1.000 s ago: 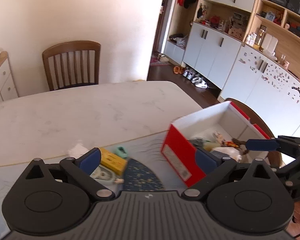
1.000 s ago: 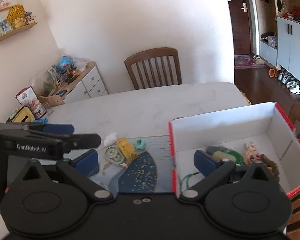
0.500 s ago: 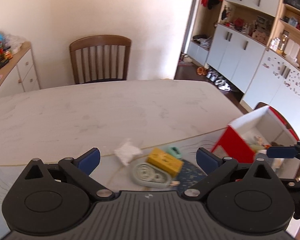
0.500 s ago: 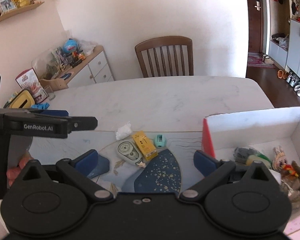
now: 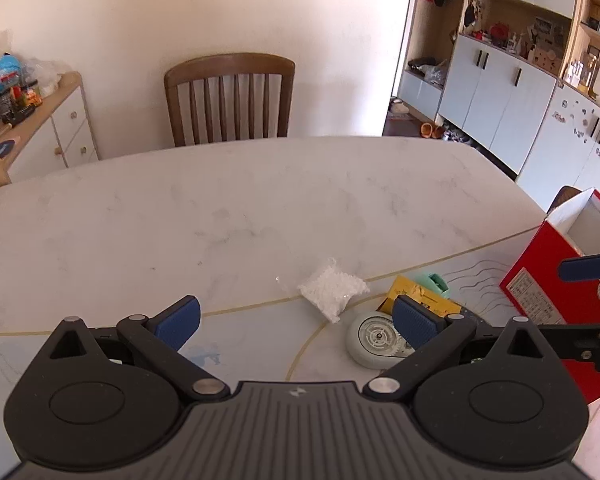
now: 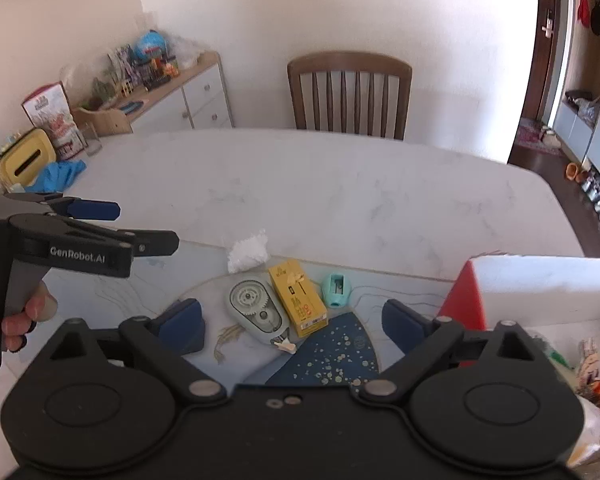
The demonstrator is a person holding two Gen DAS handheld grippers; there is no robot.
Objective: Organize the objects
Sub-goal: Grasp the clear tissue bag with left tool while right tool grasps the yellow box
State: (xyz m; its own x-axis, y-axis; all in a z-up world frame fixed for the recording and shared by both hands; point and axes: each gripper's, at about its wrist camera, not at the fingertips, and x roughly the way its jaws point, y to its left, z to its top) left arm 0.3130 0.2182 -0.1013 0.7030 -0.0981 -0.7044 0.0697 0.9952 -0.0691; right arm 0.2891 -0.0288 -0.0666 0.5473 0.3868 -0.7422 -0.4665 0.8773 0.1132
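A wooden chair (image 5: 229, 98) behind the marble table (image 5: 220, 208).

The marble table (image 6: 340, 184) carries a mat (image 6: 332, 352), white packet (image 6: 249, 251) and red box (image 5: 540, 292).

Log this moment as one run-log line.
left gripper open, empty | right gripper open, empty | yellow box on table | red box right

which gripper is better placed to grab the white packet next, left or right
Left, probably. The left gripper is open with the white packet just ahead between its fingers. The right gripper, also open, faces the correction tape and yellow box, with the packet farther off.
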